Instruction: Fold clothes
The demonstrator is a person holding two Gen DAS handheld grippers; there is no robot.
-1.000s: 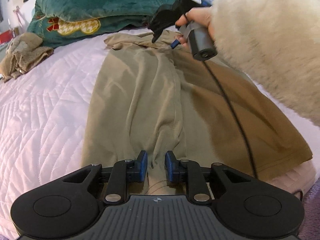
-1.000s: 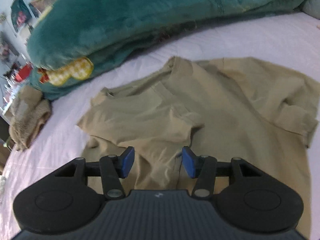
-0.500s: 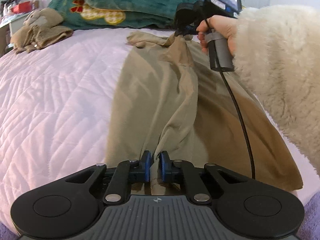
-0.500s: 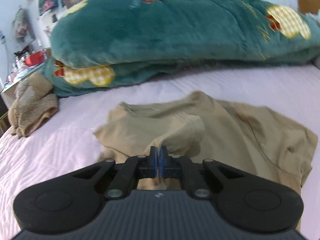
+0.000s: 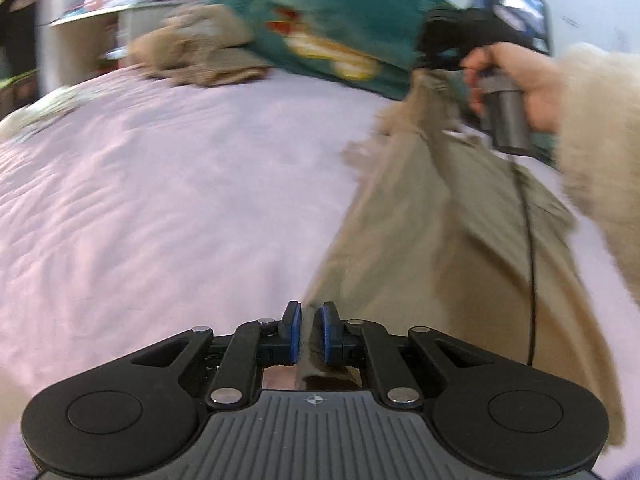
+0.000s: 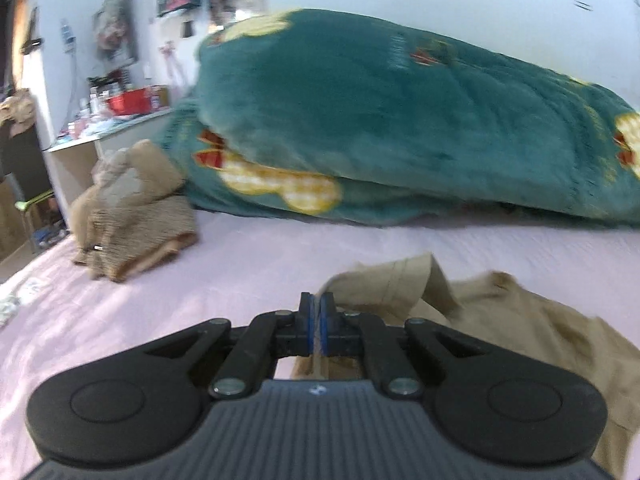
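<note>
The tan shirt lies along the right part of the pink bed, lifted at 2 places. The left gripper, angled downward toward the bed, has its blue pads nearly together with a thin fold of the shirt's near edge pinched between them. At the far end, the right gripper is fully closed on a fold of the shirt's upper part, which hangs from it and bunches just beyond its pads. In the left wrist view a hand in a fluffy cream sleeve wraps the right gripper's grey handle, held above the bed, a black cable trailing down. A teal blanket and a bundle of brown clothes sit beyond.
</note>
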